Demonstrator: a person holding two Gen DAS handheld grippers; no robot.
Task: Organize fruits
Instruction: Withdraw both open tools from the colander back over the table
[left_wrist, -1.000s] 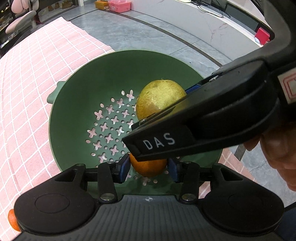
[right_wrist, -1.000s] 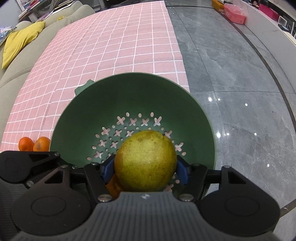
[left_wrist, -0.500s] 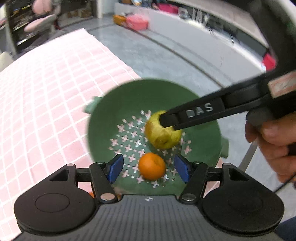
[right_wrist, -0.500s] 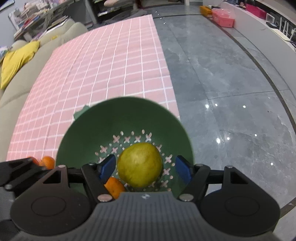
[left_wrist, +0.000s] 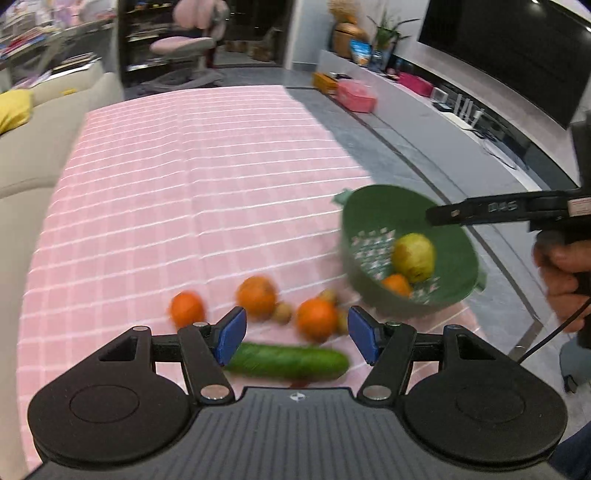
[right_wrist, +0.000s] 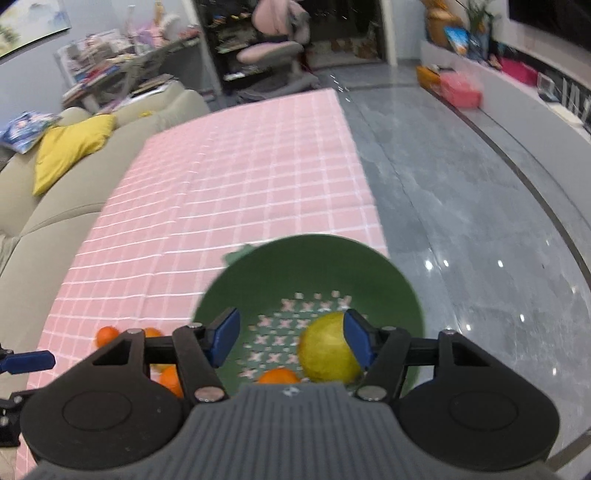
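Observation:
A green colander (left_wrist: 454, 236) (right_wrist: 310, 269) sits at the near right edge of the pink checked tablecloth (left_wrist: 184, 177). A yellow-green pear (left_wrist: 413, 252) (right_wrist: 325, 349) and a small orange (left_wrist: 396, 285) (right_wrist: 277, 376) lie inside it. My left gripper (left_wrist: 297, 334) is open and empty, above three loose oranges (left_wrist: 256, 295) (left_wrist: 186, 308) (left_wrist: 316, 319), small brown fruits (left_wrist: 282, 312) and a cucumber (left_wrist: 288, 362). My right gripper (right_wrist: 291, 341) is open and empty, raised above the colander; it also shows in the left wrist view (left_wrist: 439, 216).
A beige sofa (right_wrist: 48, 206) with a yellow cushion (right_wrist: 70, 147) runs along the table's left side. Grey tiled floor (right_wrist: 461, 221) lies to the right of the table edge. A long low cabinet (left_wrist: 461, 122) with boxes stands far right.
Both grippers opened, released the orange and the pear into the colander, and pulled back and up. The left one swung left over the loose fruit.

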